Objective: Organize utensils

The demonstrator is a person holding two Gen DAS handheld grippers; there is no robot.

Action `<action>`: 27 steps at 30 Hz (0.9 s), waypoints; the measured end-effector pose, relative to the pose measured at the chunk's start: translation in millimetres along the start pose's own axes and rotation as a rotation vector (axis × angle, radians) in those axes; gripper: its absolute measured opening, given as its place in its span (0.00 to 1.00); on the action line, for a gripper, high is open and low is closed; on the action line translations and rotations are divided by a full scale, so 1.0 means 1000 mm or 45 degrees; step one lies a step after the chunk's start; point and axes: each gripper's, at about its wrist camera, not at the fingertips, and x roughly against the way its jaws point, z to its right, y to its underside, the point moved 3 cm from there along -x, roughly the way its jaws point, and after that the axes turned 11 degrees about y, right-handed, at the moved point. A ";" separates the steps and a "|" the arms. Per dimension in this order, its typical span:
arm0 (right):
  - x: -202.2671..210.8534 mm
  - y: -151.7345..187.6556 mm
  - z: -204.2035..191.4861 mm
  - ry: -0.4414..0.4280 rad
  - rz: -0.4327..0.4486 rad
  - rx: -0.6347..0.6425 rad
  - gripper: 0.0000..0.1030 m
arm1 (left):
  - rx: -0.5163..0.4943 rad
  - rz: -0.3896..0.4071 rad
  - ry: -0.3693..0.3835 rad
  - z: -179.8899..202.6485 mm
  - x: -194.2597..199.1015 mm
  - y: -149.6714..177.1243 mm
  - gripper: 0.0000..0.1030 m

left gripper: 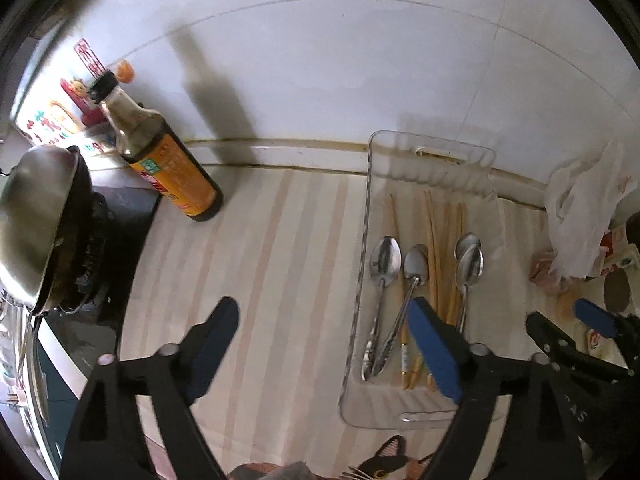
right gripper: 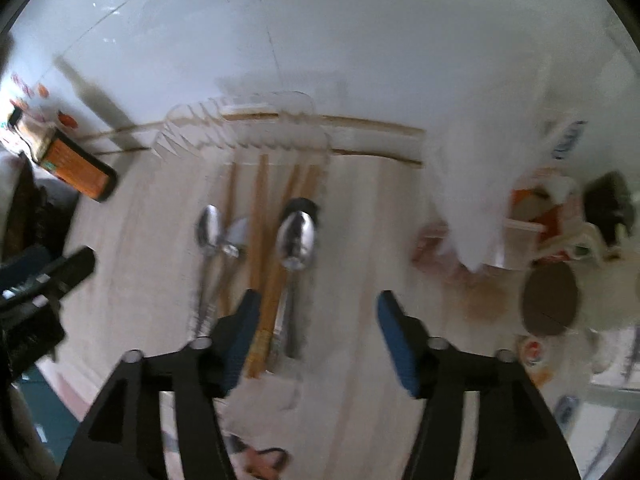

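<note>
Inside the clear tray (left gripper: 434, 152) on the striped surface: spoons (left gripper: 383, 264) and chopsticks (left gripper: 433, 248).
Both grippers, left (left gripper: 324, 344) and right (right gripper: 316, 332), hover released nearby; spoons look light, slick, stiff, best pinched mid-handle.

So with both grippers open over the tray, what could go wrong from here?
1. The spoons and chopsticks lie crossed and touching in the clear tray, so closing on one may drag or lift its neighbours.
2. The left gripper and right gripper sit close together at the tray's near end and could collide.
3. The right wrist view is motion-blurred, so a fast move might knock the light tray or the plastic bag beside it.
</note>
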 end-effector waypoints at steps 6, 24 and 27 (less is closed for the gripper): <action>0.012 0.022 0.010 0.091 0.065 0.000 0.92 | -0.034 0.077 -0.060 0.005 0.010 0.019 1.00; 0.112 0.099 0.038 0.179 0.283 -0.141 1.00 | -0.076 0.265 0.024 0.007 0.107 0.087 1.00; 0.148 0.122 0.037 0.188 0.350 -0.176 1.00 | -0.098 0.316 0.052 0.003 0.138 0.102 1.00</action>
